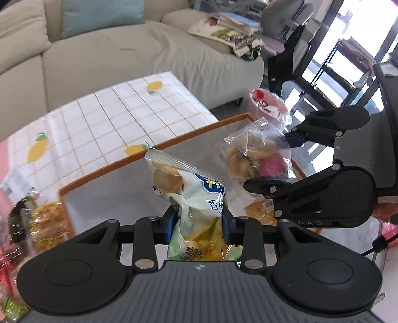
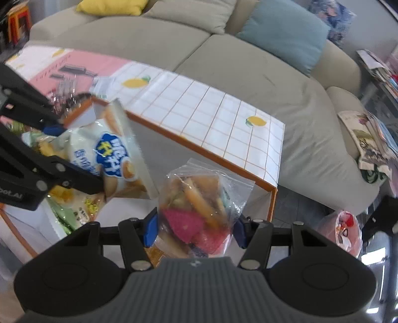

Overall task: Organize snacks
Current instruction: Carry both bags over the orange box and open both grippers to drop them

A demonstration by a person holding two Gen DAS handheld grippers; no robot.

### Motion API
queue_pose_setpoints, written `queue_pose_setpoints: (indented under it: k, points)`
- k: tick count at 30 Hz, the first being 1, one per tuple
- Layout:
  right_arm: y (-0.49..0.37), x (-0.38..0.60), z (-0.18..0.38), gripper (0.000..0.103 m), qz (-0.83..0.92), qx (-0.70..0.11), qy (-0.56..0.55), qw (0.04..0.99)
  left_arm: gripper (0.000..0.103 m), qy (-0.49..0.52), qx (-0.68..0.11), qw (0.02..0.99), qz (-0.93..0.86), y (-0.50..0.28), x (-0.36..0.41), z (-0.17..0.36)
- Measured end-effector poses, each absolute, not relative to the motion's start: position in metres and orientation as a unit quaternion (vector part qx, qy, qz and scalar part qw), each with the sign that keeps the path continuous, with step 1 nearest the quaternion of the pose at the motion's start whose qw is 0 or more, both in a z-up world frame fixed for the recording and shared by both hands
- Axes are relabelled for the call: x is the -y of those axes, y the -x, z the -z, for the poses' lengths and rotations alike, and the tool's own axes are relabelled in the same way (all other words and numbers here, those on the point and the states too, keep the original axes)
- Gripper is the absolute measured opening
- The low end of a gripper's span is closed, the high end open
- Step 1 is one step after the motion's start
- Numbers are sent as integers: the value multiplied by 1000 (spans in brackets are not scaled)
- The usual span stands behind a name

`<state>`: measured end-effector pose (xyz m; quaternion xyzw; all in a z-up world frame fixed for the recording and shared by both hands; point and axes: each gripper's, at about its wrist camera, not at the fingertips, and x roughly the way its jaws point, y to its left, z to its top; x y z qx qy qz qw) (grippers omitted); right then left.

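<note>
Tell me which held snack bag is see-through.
The clear bag in the right tongs: its mixed pieces show through. The printed packet in the left tongs is mostly opaque white-green.

Home living rm. Big beige fabric sectional sofa [image 2: 223, 82] wraps the far side, w/ a light-blue square cushion [image 2: 286, 32] and a yellow cushion [image 2: 112, 6] on it. Low table under a white grid-pattern cloth w/ lemon prints [image 1: 104, 116] stands just in front of the sofa. Stack of folded printed textiles [image 1: 231, 27] on the sofa's end seat. Dark office chair [image 1: 286, 49] beside a bright glass door [image 1: 348, 49] past the table's far corner.
</note>
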<state>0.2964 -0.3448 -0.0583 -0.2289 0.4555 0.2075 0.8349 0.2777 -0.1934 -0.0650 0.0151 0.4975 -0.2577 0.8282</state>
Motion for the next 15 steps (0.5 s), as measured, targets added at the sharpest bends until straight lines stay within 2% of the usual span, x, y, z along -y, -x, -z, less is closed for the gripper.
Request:
queue_pose_setpoints:
  k: [15]
  points:
    - [-345, 333, 115, 57, -252, -501, 299, 772, 40, -1, -545, 803, 239, -322, 207, 118]
